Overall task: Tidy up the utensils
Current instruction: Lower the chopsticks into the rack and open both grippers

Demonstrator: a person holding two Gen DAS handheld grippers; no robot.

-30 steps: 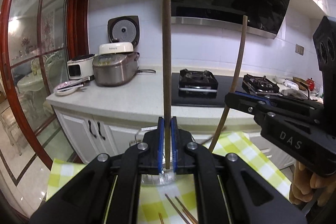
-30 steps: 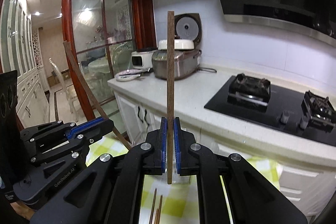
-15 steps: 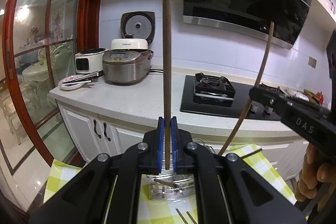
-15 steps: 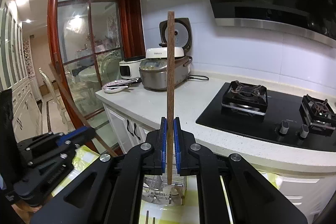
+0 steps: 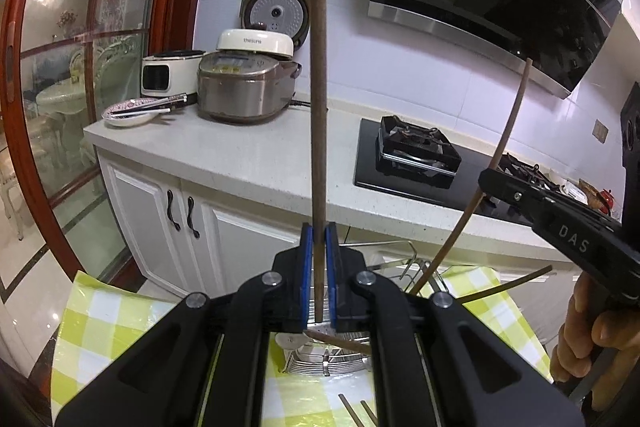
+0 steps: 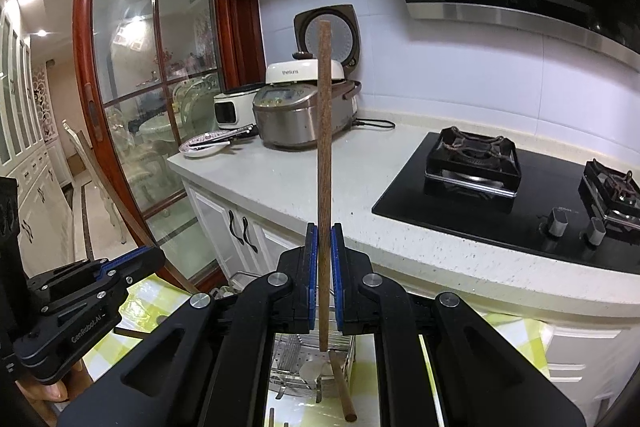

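Note:
My left gripper is shut on a brown chopstick that stands upright between its blue pads. My right gripper is likewise shut on its own upright brown chopstick. Both hover just above a wire metal utensil holder on the green-checked tablecloth. A chopstick leans out of the holder. In the left wrist view the right gripper comes in from the right with its chopstick; in the right wrist view the left gripper shows at lower left.
Loose chopsticks lie on the cloth near the front. Behind stands a white counter with rice cookers, a plate and a black gas hob. Glass doors with a red frame are at the left. A hand grips the right tool.
Both grippers have moved forward and down toward the counter, chopsticks still held. The wire holder has come into view under the fingers.

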